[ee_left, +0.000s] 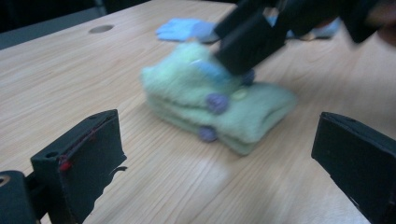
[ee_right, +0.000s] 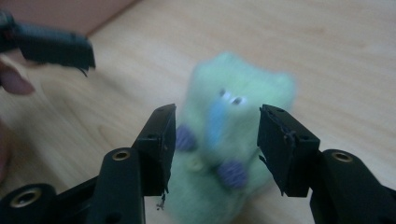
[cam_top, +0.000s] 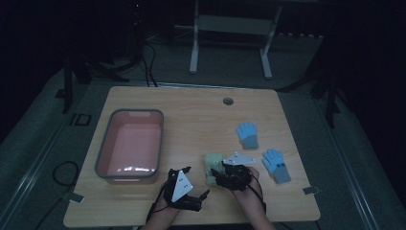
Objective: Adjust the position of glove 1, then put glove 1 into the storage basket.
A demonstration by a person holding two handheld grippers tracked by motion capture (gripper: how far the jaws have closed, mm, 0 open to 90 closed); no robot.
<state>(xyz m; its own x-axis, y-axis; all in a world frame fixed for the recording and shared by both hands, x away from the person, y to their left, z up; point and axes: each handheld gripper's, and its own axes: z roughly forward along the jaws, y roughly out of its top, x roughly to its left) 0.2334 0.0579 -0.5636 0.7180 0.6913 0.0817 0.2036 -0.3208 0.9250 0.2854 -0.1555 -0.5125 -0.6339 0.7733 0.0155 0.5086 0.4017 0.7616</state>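
Note:
A folded pale-green fuzzy glove pair (cam_top: pixel 212 164) with purple dots lies on the wooden table (cam_top: pixel 191 115) near its front middle. My right gripper (cam_top: pixel 219 173) reaches onto it from the right. In the right gripper view the jaws (ee_right: pixel 217 121) stand apart with the green bundle (ee_right: pixel 233 93) between them, and the pads do not squeeze it. My left gripper (cam_top: pixel 197 181) rests just left of the bundle, open, with nothing between its jaws (ee_left: pixel 217 140). The left gripper view shows the bundle (ee_left: pixel 187 88) ahead, with the right gripper's black jaw (ee_left: pixel 247 42) on top of it.
A pink bin with a grey rim (cam_top: pixel 107 139) stands at the left. Two blue gloves (cam_top: pixel 247 134) (cam_top: pixel 276 165) lie to the right of the bundle. A round cable hole (cam_top: pixel 228 101) sits near the table's far edge.

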